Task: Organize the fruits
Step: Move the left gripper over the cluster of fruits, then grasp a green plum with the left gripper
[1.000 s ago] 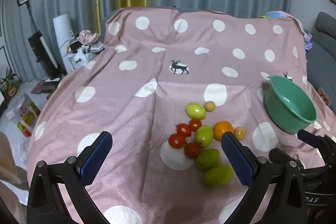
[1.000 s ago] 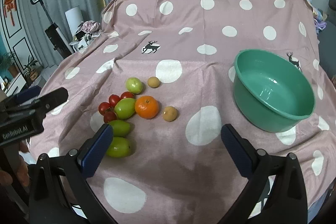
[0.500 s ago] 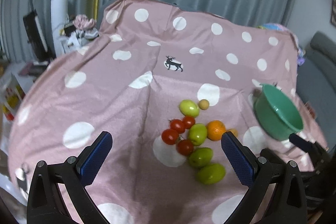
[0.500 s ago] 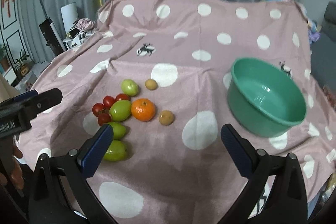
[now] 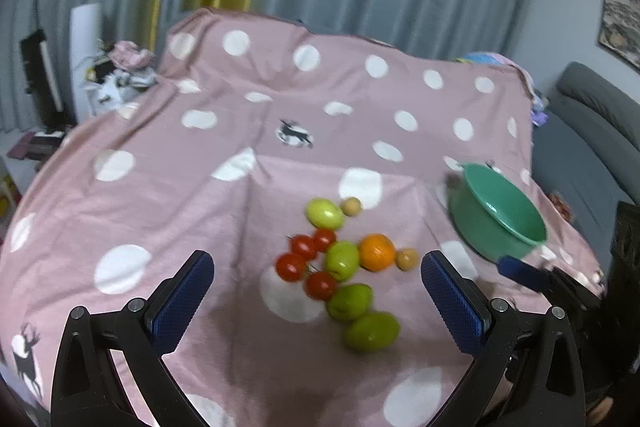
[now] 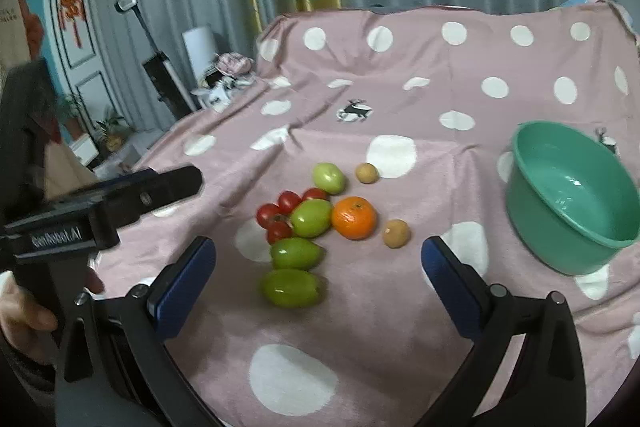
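**Fruit count on the spotted cloth**

Four green fruits are lying on the cloth: one [image 6: 329, 177] at the far end of the cluster, one [image 6: 311, 217] in the middle, and two nearer ones [image 6: 296, 253] [image 6: 291, 287] sitting one behind the other. Four red tomatoes are bunching at the left of the cluster [image 6: 268, 215] [image 6: 289, 201] [image 6: 315, 194] [image 6: 279, 230]. One orange [image 6: 354, 217] is sitting just right of the middle green fruit. Two small brown fruits are lying apart from each other, one [image 6: 367, 173] farther and one [image 6: 396, 233] nearer. One green bowl [image 6: 520, 163] is standing off to the right. That is making eleven fruits and one bowl.
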